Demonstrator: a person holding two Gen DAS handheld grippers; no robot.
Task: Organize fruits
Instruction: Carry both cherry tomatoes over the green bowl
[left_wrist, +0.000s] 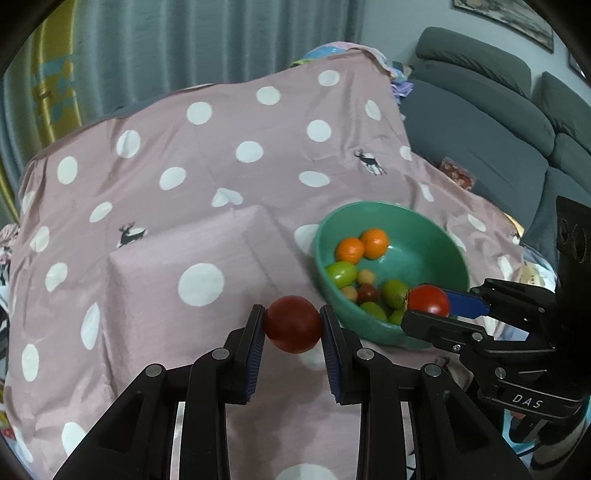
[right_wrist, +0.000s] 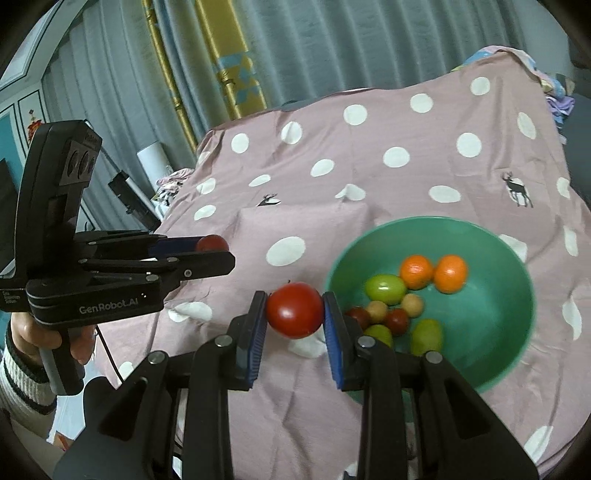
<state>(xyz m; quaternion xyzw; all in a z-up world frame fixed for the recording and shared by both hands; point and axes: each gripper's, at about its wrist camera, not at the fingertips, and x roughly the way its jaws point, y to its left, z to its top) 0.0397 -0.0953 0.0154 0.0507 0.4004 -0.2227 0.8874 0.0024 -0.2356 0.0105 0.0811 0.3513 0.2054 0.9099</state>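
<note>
A pink cloth (left_wrist: 229, 155) with white polka dots and small dark deer prints covers the whole work surface; it is thin, matte and creased, and drapes over a raised boxy shape near its middle. Behind it hang grey-green pleated curtains (left_wrist: 207, 40), and a grey cushioned sofa (left_wrist: 480, 122) stands off to the side.

On the cloth sits a round, smooth teal bowl (right_wrist: 491, 354) with a glossy inner wall. It holds 2 dimpled orange citrus fruits (right_wrist: 417, 271) side by side, several glossy green oval fruits (right_wrist: 384, 288), 2 small pale round ones and a couple of small dark red ones, all clustered at the bottom.

The left gripper (left_wrist: 293, 325), black with ribbed blue pads, is clamped narrowly on a smooth, dark red tomato (left_wrist: 293, 324), held above the cloth just beside the bowl. A hand (right_wrist: 40, 336) in a striped knit cuff grips its handle.

The right gripper (right_wrist: 294, 311) pinches a brighter, glossy red tomato (right_wrist: 294, 310) between its pads in the same way, just at the bowl's near rim.
</note>
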